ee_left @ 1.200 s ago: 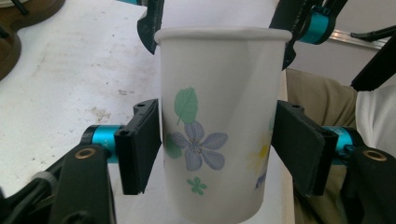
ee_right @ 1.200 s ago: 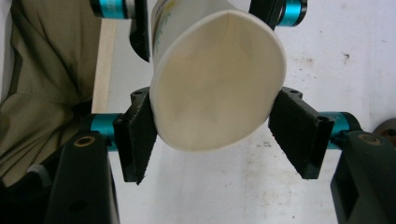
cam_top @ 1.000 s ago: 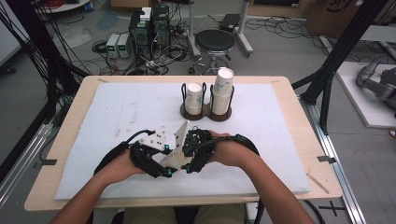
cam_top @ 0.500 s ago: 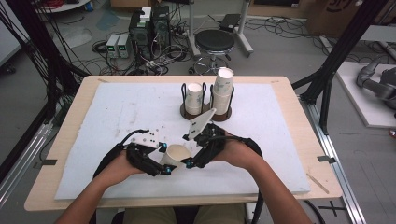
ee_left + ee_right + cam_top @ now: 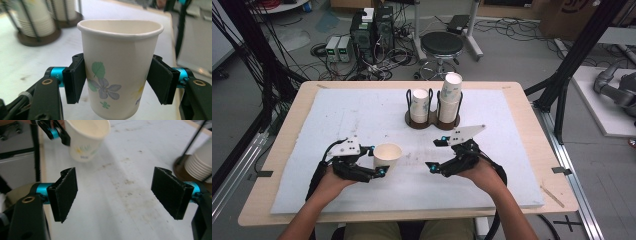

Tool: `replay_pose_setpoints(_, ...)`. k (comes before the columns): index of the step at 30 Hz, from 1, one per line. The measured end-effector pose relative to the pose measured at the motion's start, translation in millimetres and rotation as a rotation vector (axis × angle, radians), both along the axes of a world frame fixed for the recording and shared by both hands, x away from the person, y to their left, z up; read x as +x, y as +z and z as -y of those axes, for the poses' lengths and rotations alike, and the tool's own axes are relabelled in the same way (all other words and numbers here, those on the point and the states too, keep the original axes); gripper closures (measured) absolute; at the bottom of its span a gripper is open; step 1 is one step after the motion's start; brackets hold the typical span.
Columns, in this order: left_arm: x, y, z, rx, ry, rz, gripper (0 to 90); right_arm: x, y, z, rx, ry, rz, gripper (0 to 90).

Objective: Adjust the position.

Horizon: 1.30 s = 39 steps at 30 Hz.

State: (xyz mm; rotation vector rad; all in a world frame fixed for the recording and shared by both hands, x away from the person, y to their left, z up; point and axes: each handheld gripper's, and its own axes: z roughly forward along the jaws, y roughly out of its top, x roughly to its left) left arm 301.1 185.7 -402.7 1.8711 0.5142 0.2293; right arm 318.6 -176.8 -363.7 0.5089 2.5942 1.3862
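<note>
A white paper cup with a flower print (image 5: pixel 387 153) (image 5: pixel 117 67) stands upright between the jaws of my left gripper (image 5: pixel 379 161) (image 5: pixel 117 80), which is shut on its sides over the front left of the white board. My right gripper (image 5: pixel 437 154) (image 5: pixel 115 195) hangs open and empty to the cup's right, a short gap away. In the right gripper view the held cup (image 5: pixel 86 140) and the left gripper (image 5: pixel 57 131) appear at the top left.
A dark wire cup holder (image 5: pixel 432 121) stands at the back middle of the white board (image 5: pixel 362 115), with a short stack of cups (image 5: pixel 420 102) and a taller stack (image 5: pixel 451 95) in it. The wooden table's rim (image 5: pixel 287 130) frames the board. A stool (image 5: pixel 442 45) and electronics stand on the floor behind.
Both grippers were together at the cup. The right gripper has let go, opened and drawn off to the right, while the left gripper keeps the cup and has shifted slightly left.
</note>
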Motion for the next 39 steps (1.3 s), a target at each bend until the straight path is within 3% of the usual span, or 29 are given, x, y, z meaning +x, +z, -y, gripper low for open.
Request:
replay_pose_setpoints(4, -1.2, -2.1, -15.0, -0.053, 0.072, 0.05, 33.4, -5.2, -11.7, 13.4, 0.04, -0.089, 0.029, 21.9)
replay_pose_setpoints(7, -1.3, -1.3, -24.5, -0.097, 0.113, 0.078, 33.0, -8.4, -20.6, 20.5, 0.041, -0.167, 0.066, 21.9)
replay_pose_setpoints(11, -2.6, -1.3, -37.6, -0.139, 0.168, 0.126, 33.0, -11.2, -30.3, 30.6, 0.065, -0.248, 0.078, 21.9)
replay_pose_setpoints(14, -3.2, -3.1, -46.0, -0.174, 0.206, 0.152, 32.8, -10.4, -30.1, 35.9, 0.066, -0.269, 0.079, 21.9)
replay_pose_setpoints(21, -4.2, -5.6, -50.3, -0.167, 0.235, 0.183, 31.8, -12.4, -35.2, 46.7, 0.092, -0.324, 0.118, 21.9)
replay_pose_setpoints(27, -4.4, -8.9, -52.2, -0.159, 0.24, 0.183, 31.8, -11.4, -37.2, 55.3, 0.108, -0.366, 0.119, 21.9)
replay_pose_setpoints(39, -0.9, -8.4, -61.6, -0.216, 0.29, 0.18, 31.2, -15.4, -36.8, 57.4, 0.113, -0.384, 0.137, 22.0)
